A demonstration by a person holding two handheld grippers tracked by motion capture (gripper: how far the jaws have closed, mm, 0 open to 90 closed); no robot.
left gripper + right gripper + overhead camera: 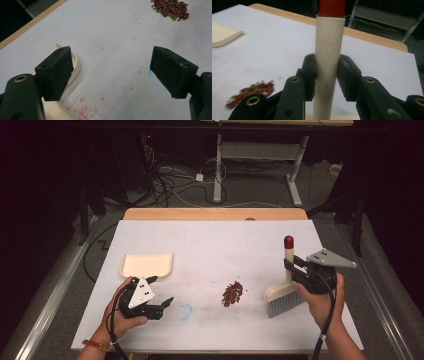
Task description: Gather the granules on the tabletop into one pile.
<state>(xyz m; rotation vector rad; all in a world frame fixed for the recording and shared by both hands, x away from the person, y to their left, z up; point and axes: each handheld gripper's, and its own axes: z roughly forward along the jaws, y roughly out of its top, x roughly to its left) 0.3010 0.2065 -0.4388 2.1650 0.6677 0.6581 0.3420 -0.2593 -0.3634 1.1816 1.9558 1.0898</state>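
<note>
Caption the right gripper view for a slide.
Right gripper, jaws shut on the cream, red-capped brush handle, with the bean pile low at left on the white table.

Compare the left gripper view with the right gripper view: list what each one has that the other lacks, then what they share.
Left gripper view alone: its own open black jaws, a faint blue smudge by the right-hand jaw, and scattered pink stains on the white table cover.

Right gripper view alone: the cream brush handle with a red cap clamped between that gripper's jaws, and the wooden table edge behind it.

Both: the pile of red and green beans, the cream plastic dustpan and the white cover.
</note>
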